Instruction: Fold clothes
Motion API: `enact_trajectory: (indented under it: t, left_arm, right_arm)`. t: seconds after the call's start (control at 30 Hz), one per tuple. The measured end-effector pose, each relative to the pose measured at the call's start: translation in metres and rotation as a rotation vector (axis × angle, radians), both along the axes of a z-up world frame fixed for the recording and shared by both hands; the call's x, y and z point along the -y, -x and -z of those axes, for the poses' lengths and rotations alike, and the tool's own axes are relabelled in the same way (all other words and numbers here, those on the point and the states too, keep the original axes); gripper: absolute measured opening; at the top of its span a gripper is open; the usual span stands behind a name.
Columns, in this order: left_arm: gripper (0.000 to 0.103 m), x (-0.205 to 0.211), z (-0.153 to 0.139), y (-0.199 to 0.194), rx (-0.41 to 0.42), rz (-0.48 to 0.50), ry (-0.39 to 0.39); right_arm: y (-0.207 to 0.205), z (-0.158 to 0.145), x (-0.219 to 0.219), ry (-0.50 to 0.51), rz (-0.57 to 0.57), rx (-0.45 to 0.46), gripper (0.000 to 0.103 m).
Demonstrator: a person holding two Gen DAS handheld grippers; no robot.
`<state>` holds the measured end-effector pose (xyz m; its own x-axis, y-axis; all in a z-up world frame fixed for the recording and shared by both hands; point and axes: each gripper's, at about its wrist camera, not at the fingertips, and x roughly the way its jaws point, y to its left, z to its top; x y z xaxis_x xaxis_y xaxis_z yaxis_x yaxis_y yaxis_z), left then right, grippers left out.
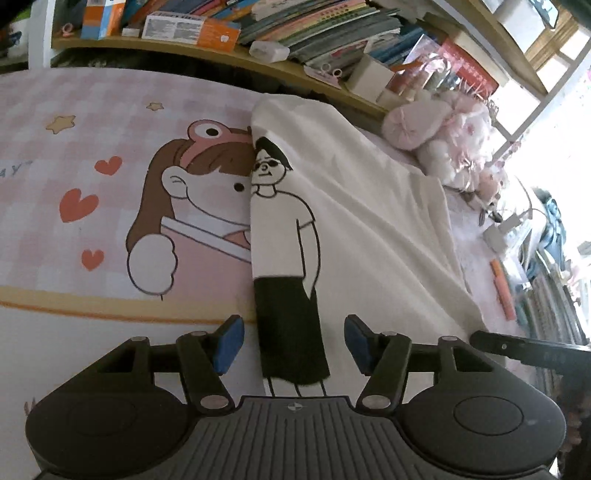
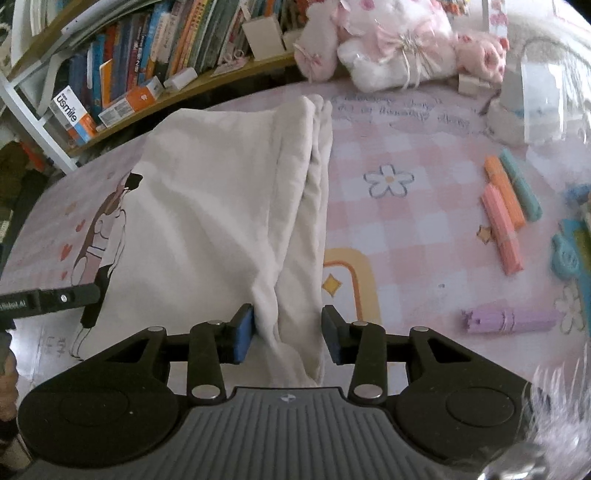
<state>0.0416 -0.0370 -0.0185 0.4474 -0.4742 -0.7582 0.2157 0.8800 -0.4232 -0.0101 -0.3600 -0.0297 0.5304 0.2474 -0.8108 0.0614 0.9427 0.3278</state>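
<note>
Pink checked mat (image 1: pixel 55 229) with cartoon print covers the work surface; bookshelf (image 1: pixel 258 33) behind, plush toys (image 2: pixel 399 48) at the far edge, highlighters (image 2: pixel 506 206) off to the right.

Shirt (image 1: pixel 369 221) (white, soft cotton-like knit, printed cartoon figure in black trousers) lies on the mat, already folded lengthwise into a long narrow panel. Left fold edge is straight and crisp, running through the print. Right side is bunched into loose vertical pleats with diagonal wrinkles.

Left gripper (image 1: pixel 293 343): jaws apart, straddling the near end of the left fold edge, pads not pressing cloth. Nothing held.

Right gripper (image 2: pixel 288 338): jaws part-open around the pleated near-right corner. Left pad touches the bunched cloth, right pad looks just clear of it, so I read this as no firm pinch (could be light contact).

Likely reason for the placement: both grippers sit at the near hem, one per corner, set to pinch and carry the near end over to the far end for the crosswise fold. Right-side bunching will probably need smoothing or the fold comes out lumpy.
</note>
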Motion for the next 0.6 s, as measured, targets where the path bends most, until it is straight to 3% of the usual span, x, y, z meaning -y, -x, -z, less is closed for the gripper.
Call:
enact_trajectory:
  t: [0.03,0.07,0.2,0.33,0.5,0.6]
  left_arm:
    - [0.029,-0.001,0.001,0.002,-0.012,-0.004,0.01]
    - [0.008,-0.001,0.003,0.003,-0.023,-0.008,0.02]
    - [0.006,-0.009,0.002,0.01,-0.037,-0.014,0.038]
    - [0.006,-0.026,-0.003,0.023,-0.029,-0.036,-0.026]
    - [0.007,-0.058,-0.005,0.039,-0.046,-0.122,-0.034]
    - [0.008,-0.07,-0.004,0.046,-0.049,-0.159,-0.034]
  right_arm:
    - [0.0,0.002,0.003,-0.028,0.007,-0.011,0.035]
    - [-0.001,0.004,0.005,-0.056,0.014,-0.019,0.031]
    - [-0.004,0.003,0.003,-0.078,-0.021,-0.031,0.023]
    - [-0.002,0.001,-0.012,-0.128,-0.1,-0.059,0.022]
    - [0.004,-0.001,-0.042,-0.177,-0.209,-0.083,0.022]
    - [0.007,-0.004,-0.06,-0.155,-0.281,-0.079,0.022]
